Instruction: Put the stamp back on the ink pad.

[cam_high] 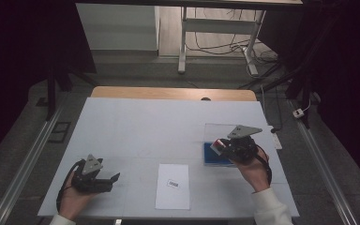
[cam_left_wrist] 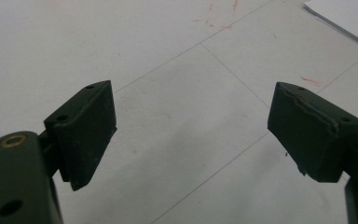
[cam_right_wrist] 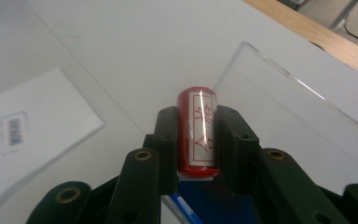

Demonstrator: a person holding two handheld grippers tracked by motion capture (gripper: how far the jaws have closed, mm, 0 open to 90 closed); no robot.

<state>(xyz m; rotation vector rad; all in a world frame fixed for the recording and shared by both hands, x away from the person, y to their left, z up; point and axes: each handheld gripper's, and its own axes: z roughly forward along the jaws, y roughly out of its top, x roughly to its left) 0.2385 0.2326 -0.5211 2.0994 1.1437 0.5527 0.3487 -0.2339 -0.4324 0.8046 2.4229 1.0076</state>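
Clamped between the jaws of the right gripper point(cam_right_wrist: 196, 140) is a small red cylinder point(cam_right_wrist: 197, 135) with a white label bearing red marks, its length running along the jaws and its far end reaching past their tips; in the high view the same gripper point(cam_high: 221, 146) is held by the right hand point(cam_high: 255, 171) above a blue pad point(cam_high: 215, 157) near the right side of the table point(cam_high: 136, 122), the cylinder point(cam_high: 220, 143) seen at its front, raised off the surface; a clear sheet point(cam_right_wrist: 289, 112) is seen beside and beyond the jaws, its edge catching the light; a white paper point(cam_high: 172, 185) with a small dark printed label lies flat near the front middle of the table, between the two hands; the left gripper point(cam_high: 114, 179) is held low over the front left of the table by the left hand point(cam_high: 75, 199), its jaws spread wide with nothing between them; in the left gripper view the gripper point(cam_left_wrist: 191, 135) is seen over the bare white surface, where thin lines and faint red marks are visible, and a corner of the paper point(cam_left_wrist: 345, 18) lies at the upper right.
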